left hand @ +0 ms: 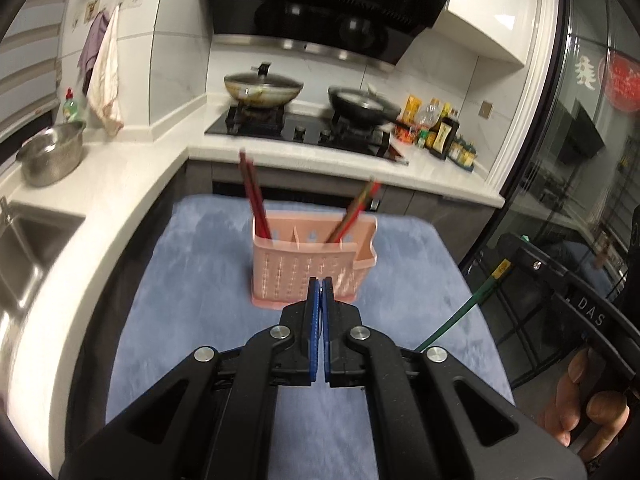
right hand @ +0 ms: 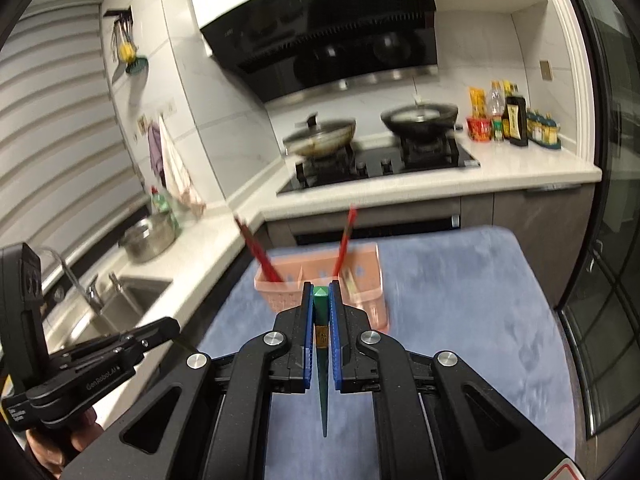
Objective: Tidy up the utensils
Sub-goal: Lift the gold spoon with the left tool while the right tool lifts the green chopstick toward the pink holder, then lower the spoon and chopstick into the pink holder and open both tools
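Two sets of red chopsticks standing in a pink caddy (left hand: 304, 264), straight ahead of the left tool (left hand: 320, 280): one set (left hand: 252, 196) in the leftmost compartment, leaning left; the other (left hand: 354, 210) in a compartment to the right, leaning right. Caddy set on a blue mat (left hand: 192, 280) covering the desk, beyond the left tool's tips. Left tool with blue pads (left hand: 315, 320) pressed together, nothing between them. Right tool (right hand: 320, 286) clamped on a green chopstick (right hand: 321, 380), the thick end at the tips and the thin end pointing back toward the camera. Same chopstick (left hand: 460, 312) seen from the left wrist as a green rod slanting off to the right of the left tool. Caddy (right hand: 360, 276) just ahead of the right tool's tips, blurred; contact between green chopstick and caddy cannot be told. Left tool's body (right hand: 100, 364) at lower left of the right wrist view. Farther ahead, a white counter (left hand: 320, 152) carrying a black hob (left hand: 304, 128) with a lidded wok (left hand: 262, 88) and a black pan (left hand: 362, 104). Left of both tools, a steel bowl (left hand: 52, 152) beside a sink (left hand: 28, 248).
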A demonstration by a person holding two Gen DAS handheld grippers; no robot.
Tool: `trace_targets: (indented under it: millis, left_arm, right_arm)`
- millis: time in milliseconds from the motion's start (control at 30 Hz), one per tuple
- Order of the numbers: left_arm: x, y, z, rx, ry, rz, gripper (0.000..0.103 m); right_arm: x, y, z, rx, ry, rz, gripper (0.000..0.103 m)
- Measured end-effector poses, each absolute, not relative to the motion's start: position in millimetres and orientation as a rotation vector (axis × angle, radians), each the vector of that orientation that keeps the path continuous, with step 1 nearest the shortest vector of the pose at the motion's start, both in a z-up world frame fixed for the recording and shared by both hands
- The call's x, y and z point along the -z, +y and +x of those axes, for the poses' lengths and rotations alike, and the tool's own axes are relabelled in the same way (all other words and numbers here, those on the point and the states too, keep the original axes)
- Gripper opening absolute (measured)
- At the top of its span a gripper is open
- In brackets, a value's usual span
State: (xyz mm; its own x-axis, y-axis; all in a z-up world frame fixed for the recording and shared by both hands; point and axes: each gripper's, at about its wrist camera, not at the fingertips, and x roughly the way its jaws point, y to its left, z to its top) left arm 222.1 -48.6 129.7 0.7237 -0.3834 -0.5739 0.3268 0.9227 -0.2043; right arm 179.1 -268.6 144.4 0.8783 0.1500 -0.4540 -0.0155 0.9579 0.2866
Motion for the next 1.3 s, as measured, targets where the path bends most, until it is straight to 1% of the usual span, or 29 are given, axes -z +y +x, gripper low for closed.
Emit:
trace_targets:
  millis: [267,400,533,767,1000,1200,1267,1300]
  left_arm:
    - [-172.7,-58.0,285.4,0.394,0.591,-0.119,0.001]
    - [-175.7,-59.7,316.4,0.398,0.610,-0.154,0.001]
    - [-166.7,-59.8,343.0,0.377,0.628,-0.167,0.001]
    - [-137.7,-60.8,376.0,0.339,0.672,-0.165,0.001]
    - [-101.3,-61.0,394.7,0.318,0.743,-0.167,0.001]
    - [-91.8,-64.5,397.9,0.310,0.738,-0.151,0.001]
    - [-91.4,-64.3,396.6,0.293,0.725,-0.139,0.005]
    - [-91.8,-63.6,396.6,0.286,0.724,-0.138,0.013]
  right_arm:
    - [-195.2,-285.3,236.3,-0.085,0.365,0.325,0.007]
    - [-208.8,-288.4,269.8,-0.076,0.326,0.336,0.007]
    - [-212.4,-288.3,298.1,-0.073,0.308,0.339,0.007]
    - [-193.4,-285.0,334.0,-0.070,0.351,0.331,0.007]
    - [-153.9,-283.8,356.3,-0.070,0.447,0.331,0.007]
    - [-135.8,-279.7,363.2,-0.062,0.497,0.310,0.007]
    - [-133.0,-280.0,364.5,-0.065,0.508,0.315,0.008]
    - [-132.3,-280.6,364.7,-0.063,0.511,0.317,0.008]
